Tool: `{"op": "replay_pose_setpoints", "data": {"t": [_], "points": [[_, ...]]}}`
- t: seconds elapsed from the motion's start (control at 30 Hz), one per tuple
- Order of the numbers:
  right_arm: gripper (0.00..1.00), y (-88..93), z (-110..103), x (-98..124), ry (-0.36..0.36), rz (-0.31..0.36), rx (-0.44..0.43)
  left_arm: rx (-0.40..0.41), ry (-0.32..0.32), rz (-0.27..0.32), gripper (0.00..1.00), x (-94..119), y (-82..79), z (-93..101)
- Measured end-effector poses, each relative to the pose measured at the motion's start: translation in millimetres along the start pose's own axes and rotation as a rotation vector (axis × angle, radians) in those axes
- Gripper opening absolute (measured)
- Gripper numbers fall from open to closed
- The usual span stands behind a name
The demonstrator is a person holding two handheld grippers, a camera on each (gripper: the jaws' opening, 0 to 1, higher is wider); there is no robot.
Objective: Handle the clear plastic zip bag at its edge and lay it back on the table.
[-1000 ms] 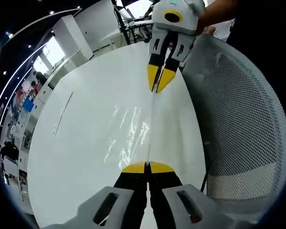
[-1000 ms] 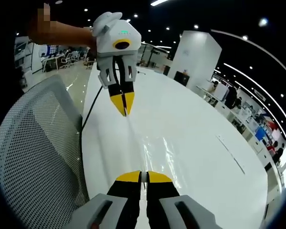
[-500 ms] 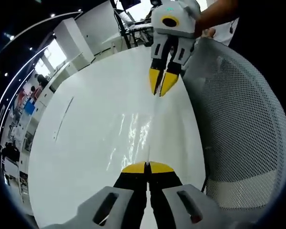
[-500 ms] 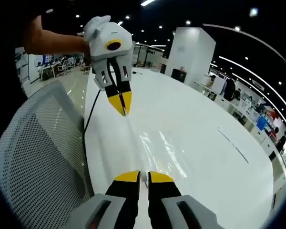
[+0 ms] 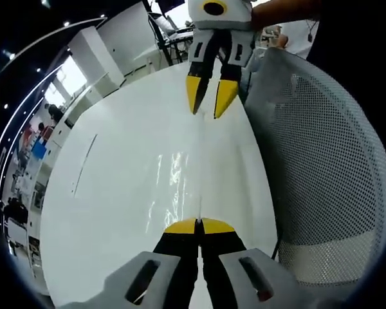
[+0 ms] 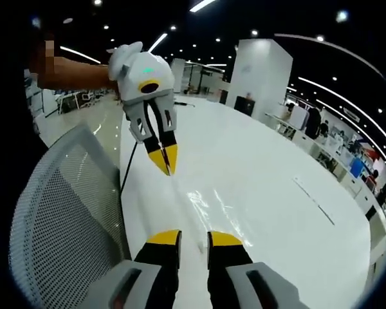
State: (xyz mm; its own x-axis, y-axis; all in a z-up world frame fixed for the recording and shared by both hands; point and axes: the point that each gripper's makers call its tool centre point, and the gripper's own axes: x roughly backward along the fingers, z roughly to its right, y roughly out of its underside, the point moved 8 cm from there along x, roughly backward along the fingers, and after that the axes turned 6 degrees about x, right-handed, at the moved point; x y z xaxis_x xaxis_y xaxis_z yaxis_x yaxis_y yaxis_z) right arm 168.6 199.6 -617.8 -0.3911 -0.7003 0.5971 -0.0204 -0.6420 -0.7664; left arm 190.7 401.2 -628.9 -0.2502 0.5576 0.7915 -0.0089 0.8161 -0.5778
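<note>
The left gripper (image 5: 199, 225) has its yellow jaws pressed together on the near edge of the clear bag (image 5: 180, 187), which lies glinting on the white table (image 5: 116, 167). In the right gripper view the same gripper (image 6: 165, 160) points down, jaws closed on the bag's (image 6: 212, 206) far edge. The right gripper (image 6: 194, 238) has its jaws apart, straddling the bag's edge without clamping it; in the left gripper view it (image 5: 204, 103) hangs open just above the table. A mesh chair (image 5: 321, 167) stands just beside the table, and a person's arm (image 6: 71, 71) holds the left gripper.
</note>
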Motion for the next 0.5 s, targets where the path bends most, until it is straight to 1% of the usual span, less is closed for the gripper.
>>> {"op": "replay_pose_setpoints", "data": {"t": [0.27,0.5], "points": [[0.13,-9.8,8.2,-7.4,-0.008,0.019,0.009,-0.003,0.000,-0.005,0.00,1.0,-0.6,0.9],[0.13,-7.5,8.4,-20.0,-0.023,0.009,0.008,0.002,-0.001,-0.010,0.00,1.3,1.2,1.9]]}}
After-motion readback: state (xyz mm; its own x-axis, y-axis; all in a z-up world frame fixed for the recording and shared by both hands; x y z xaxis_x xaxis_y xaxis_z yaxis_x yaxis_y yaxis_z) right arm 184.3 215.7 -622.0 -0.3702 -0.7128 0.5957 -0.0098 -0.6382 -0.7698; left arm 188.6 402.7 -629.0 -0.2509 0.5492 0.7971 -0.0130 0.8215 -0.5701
